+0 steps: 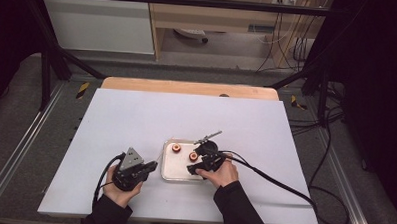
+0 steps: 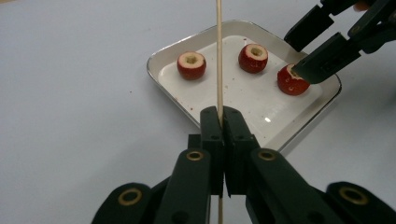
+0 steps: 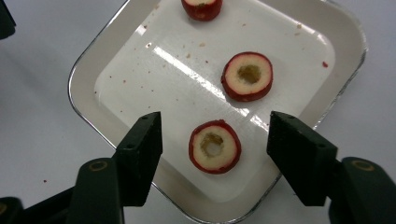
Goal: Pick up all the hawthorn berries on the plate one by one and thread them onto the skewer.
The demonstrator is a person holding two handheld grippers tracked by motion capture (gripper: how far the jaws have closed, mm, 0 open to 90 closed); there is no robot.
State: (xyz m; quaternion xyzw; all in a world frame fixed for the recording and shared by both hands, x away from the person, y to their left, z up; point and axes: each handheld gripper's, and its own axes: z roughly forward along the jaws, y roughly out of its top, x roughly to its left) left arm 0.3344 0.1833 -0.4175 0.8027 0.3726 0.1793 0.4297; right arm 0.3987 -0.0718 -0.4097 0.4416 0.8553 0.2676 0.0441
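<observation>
Black jaws of my right gripper (image 3: 215, 154) stood apart, straddling the cored fruit (image 3: 215, 146) at the tray's (image 3: 84, 88) 6 o'clock edge. Left gripper (image 2: 223, 116) was clamped on the skewer (image 2: 218, 56). I judged an off-centre squeeze could roll the fruit out.

The square tray (image 3: 88, 65) looks like metal with a bright polished rim and a glossy white floor that throws back the light and is dusted with crumbs. The three cored red fruit pieces (image 3: 215, 147) have smooth, slightly shiny skin and pale, matt, grainy flesh. The thin pale skewer (image 2: 218, 56) looks like bare wood, the black gripper jaws (image 3: 140, 154) like matt plastic with brass-coloured rivets, and the white table cover (image 1: 136, 120) is smooth and matt.
</observation>
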